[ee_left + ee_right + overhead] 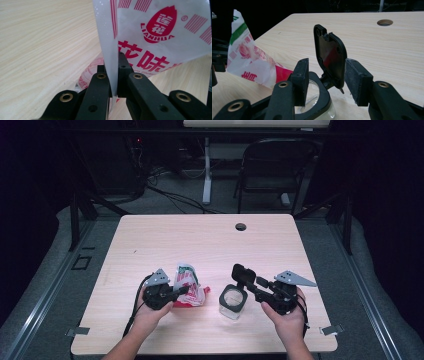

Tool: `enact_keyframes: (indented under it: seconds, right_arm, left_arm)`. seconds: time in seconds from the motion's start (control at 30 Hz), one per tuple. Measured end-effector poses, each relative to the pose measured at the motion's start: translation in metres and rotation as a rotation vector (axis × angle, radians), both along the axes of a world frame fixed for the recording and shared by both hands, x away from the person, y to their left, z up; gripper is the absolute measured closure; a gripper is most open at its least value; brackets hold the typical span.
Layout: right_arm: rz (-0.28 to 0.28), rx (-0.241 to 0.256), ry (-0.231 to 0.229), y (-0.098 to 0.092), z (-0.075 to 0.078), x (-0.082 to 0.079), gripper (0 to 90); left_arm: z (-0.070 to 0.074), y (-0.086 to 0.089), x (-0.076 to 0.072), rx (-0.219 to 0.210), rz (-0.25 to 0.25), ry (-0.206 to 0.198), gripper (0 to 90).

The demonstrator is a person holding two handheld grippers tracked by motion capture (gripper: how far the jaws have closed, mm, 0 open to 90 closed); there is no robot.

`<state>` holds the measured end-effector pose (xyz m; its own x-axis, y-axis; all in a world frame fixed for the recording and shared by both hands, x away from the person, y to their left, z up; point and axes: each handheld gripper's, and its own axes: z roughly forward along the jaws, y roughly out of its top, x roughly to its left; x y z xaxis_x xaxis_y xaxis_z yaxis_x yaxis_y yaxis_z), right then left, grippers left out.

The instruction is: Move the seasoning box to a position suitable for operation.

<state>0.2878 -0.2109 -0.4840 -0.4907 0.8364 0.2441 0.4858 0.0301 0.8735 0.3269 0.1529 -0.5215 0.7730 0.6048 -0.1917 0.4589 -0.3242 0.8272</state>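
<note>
A white and red printed plastic bag (189, 284) lies left of centre on the table, its top edge lifted. My left gripper (176, 292) is shut on that edge; in the left gripper view the bag (155, 32) rises from between the closed fingertips (113, 72). To the right stands a small clear jar (231, 303) with a black rim and a hinged black lid (243, 272) flipped upright. My right gripper (251, 284) is open, and the lid (330, 55) stands between its jaws (327, 68), leaning by the right pad (358, 80). The bag (249, 60) also appears at the left there.
The wooden table (200, 235) has a round cable hole (240, 226) near its far edge. A black folding chair (272, 165) and cables stand on the floor behind. A person's hands hold both grippers at the near edge.
</note>
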Motion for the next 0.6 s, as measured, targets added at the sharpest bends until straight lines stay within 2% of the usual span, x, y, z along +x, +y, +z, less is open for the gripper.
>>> enact_keyframes:
  seconds: [0.4, 0.6]
  right_arm:
    - [0.02, -0.008, -0.036, 0.008, 0.01, -0.004, 54.8]
    - [0.055, -0.005, -0.028, 0.018, 0.01, -0.004, 54.8]
  left_arm:
    - [-0.004, -0.006, -0.006, -0.005, -0.019, 0.015, 90.0]
    - [-0.006, -0.009, -0.008, -0.008, -0.03, 0.024, 90.0]
